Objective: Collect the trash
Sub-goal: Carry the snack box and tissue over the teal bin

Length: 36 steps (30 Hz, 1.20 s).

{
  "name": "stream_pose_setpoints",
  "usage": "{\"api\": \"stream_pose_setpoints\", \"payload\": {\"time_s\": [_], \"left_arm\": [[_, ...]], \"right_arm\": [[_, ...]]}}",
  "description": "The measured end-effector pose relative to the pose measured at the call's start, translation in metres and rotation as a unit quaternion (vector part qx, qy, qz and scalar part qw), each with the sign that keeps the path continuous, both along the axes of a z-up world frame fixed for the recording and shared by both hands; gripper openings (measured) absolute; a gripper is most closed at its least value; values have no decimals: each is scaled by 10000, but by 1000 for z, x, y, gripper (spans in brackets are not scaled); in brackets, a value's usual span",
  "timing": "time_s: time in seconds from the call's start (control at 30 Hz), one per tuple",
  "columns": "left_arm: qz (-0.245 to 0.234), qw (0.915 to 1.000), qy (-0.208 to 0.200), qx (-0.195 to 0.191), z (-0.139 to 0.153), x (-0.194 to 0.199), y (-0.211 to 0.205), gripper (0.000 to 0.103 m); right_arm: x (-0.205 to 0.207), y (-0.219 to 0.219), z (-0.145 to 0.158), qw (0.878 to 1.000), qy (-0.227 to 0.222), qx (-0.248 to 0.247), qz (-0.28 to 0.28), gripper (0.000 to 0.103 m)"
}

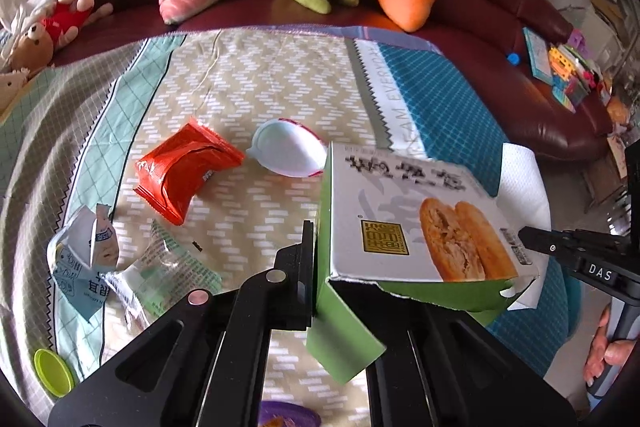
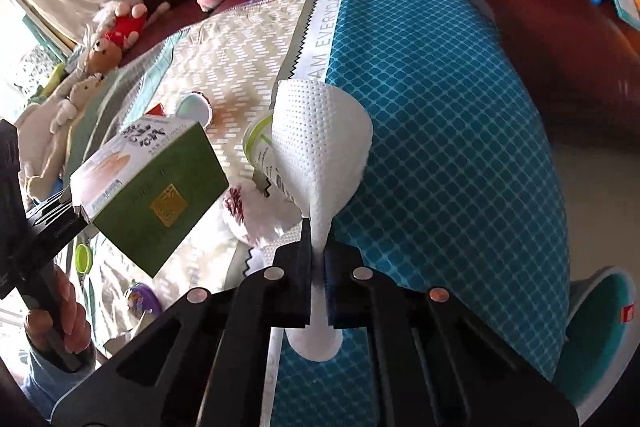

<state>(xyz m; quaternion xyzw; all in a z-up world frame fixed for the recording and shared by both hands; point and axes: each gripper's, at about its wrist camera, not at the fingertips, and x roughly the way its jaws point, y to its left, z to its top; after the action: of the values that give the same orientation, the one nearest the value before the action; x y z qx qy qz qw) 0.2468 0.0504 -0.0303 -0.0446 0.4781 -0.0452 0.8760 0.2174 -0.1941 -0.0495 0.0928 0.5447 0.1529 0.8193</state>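
Two grippers were each clamped on a piece of trash above the patterned cloth [image 1: 256, 83]. The left gripper [image 1: 316, 267] pinched the green side wall of an opened pastry box [image 1: 408, 219], holding it tilted and clear of the cloth — its torn flap hung down between the fingers. The right gripper [image 2: 318, 259] had its jaws pressed together on a white paper towel [image 2: 320, 147], which fanned out upward from the pinch. Just behind the towel lay a small bottle with a green-rimmed cap [image 2: 260, 143], on its side. Still on the cloth were a red snack wrapper [image 1: 184, 171], a white plastic cup lid [image 1: 288, 151], a crumpled blue-and-white wrapper [image 1: 88, 255] beside a clear printed wrapper [image 1: 160, 275], and a green lid [image 1: 52, 371] near the edge.
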Motion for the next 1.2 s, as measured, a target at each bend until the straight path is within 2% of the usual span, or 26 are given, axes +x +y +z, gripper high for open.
{"api": "stream_pose_setpoints", "payload": {"time_s": [0.2,0.4,0.53,0.7,0.9,1.2], "left_arm": [[-302,9993,-189,99,21,-19,-34,4],[-691,9974,-194,52,34,-34,-76,4],[-1020,9947,-107,21,35,-42,-111,4],[-1434,9896,12,58,28,-51,-161,4],[-2030,9788,178,193,9,-59,-234,4],[-2866,9559,413,484,-24,-73,-343,4]], "right_arm": [[-27,-34,15,9995,-101,170,-254,5],[-62,-69,30,9979,-272,373,-462,5],[-81,-100,36,9961,-386,439,-660,5],[-111,-160,30,9912,-404,505,-1154,5],[-152,-243,13,9793,-343,547,-1920,6],[-204,-338,-17,9559,-171,522,-2887,8]]}}
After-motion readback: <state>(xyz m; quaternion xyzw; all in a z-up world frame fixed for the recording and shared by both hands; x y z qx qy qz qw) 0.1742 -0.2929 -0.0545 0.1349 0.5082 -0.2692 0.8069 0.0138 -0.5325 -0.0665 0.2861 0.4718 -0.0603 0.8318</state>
